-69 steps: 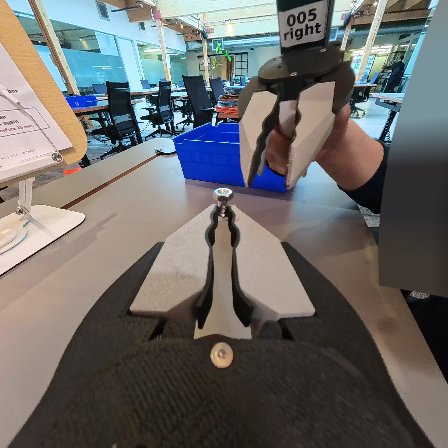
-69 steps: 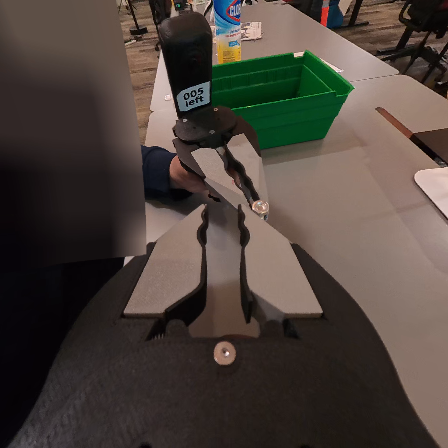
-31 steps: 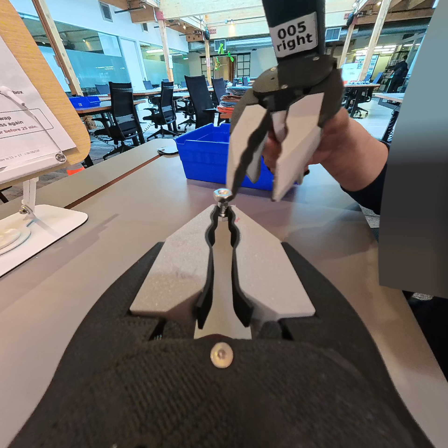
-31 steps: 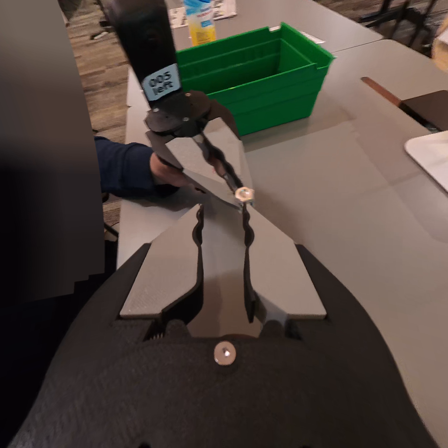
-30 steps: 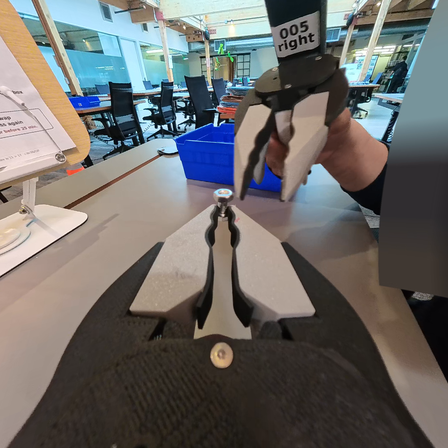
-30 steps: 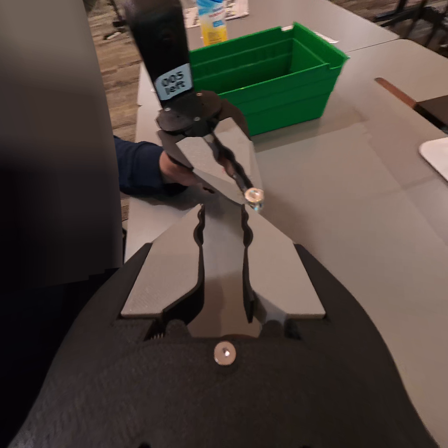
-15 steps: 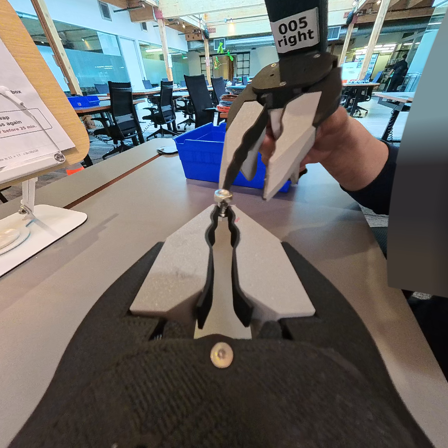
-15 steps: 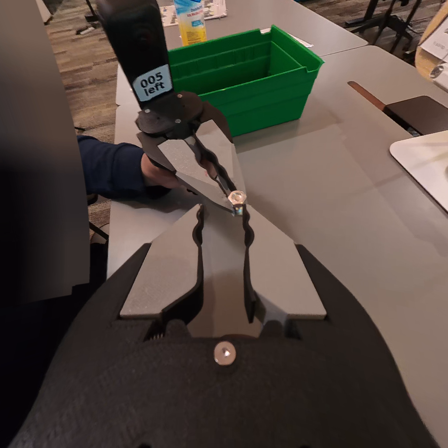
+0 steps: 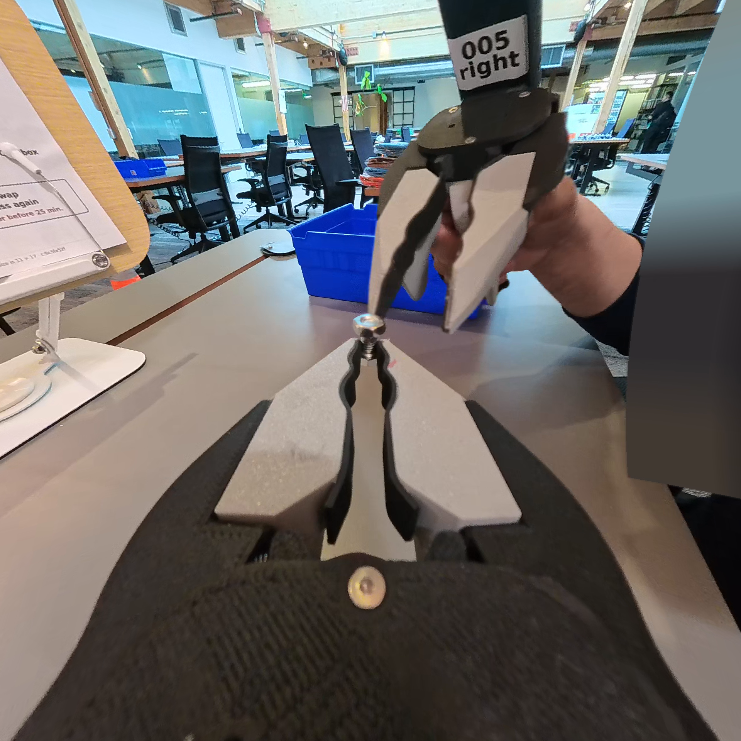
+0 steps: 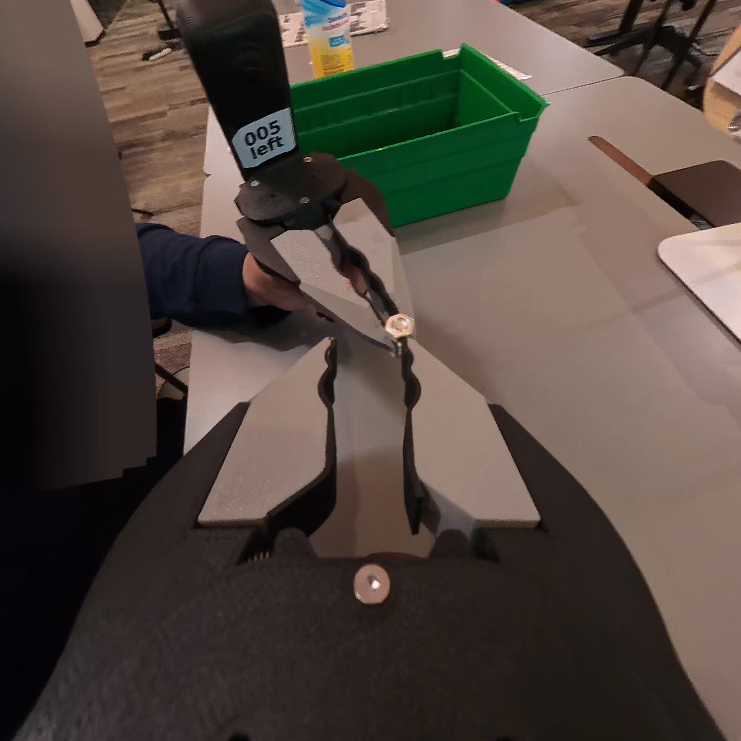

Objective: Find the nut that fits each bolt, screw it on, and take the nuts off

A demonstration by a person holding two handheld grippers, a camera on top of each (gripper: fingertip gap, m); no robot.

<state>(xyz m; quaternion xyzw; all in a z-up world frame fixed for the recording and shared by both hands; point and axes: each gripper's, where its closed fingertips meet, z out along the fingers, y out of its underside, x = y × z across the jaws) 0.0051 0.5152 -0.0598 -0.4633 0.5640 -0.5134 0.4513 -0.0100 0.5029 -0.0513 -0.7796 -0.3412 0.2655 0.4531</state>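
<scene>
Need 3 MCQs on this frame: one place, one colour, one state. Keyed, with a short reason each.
1. Where is the bolt?
A. in the blue bin
B. clamped at the tips of the left tongs
C. lying on the table

2. What colour is the bin behind the left tongs in the right wrist view?
A. green
B. red
C. white

3. How do the right tongs stand?
A. shut on the nut
B. open
C. out of view

B: threaded shank sits between the tips, nut on top.
A: its walls are green.
B: a wide gap shows between the tips.
</scene>
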